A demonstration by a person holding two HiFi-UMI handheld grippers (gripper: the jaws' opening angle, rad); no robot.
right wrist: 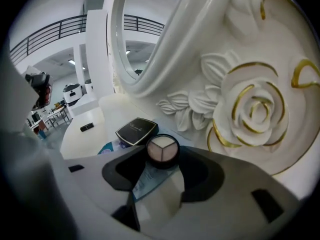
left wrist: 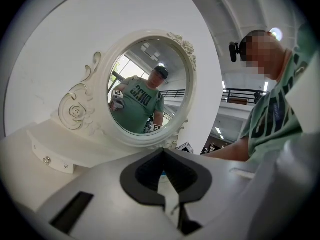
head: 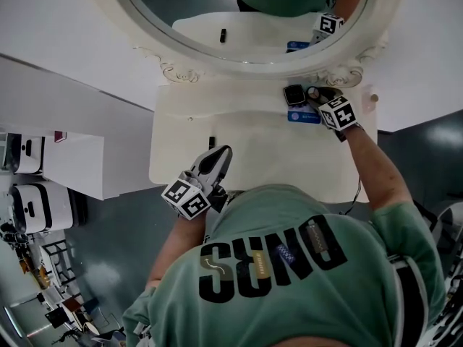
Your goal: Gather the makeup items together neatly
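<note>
Makeup items lie mostly in one small group at the upper right of the head view, on the white table [head: 253,157], just under the ornate frame of the oval mirror [head: 253,20]. The group has a black square compact [head: 294,95], a round compact [head: 314,92] just beside it on the right, and a blue sachet [head: 302,116] just below them. In the right gripper view the round compact shows three pale shades. It sits very close to a corner of the square compact, but I cannot tell if they touch. One more item, a small dark stick [head: 212,142], lies alone near the middle of the table, well apart from the group.

The right claw [head: 322,100] points down at the group. Its jaws stand apart, released, and the round compact sits between their tips without the pads pressing on it. The left claw [head: 219,156] is at the lower left part of the table, near the front edge and just below the dark stick. It is clenched: the jaws are together and nothing is between them. Its own view looks level across the table to the mirror, which reflects the person in a green shirt [head: 289,280].
</note>
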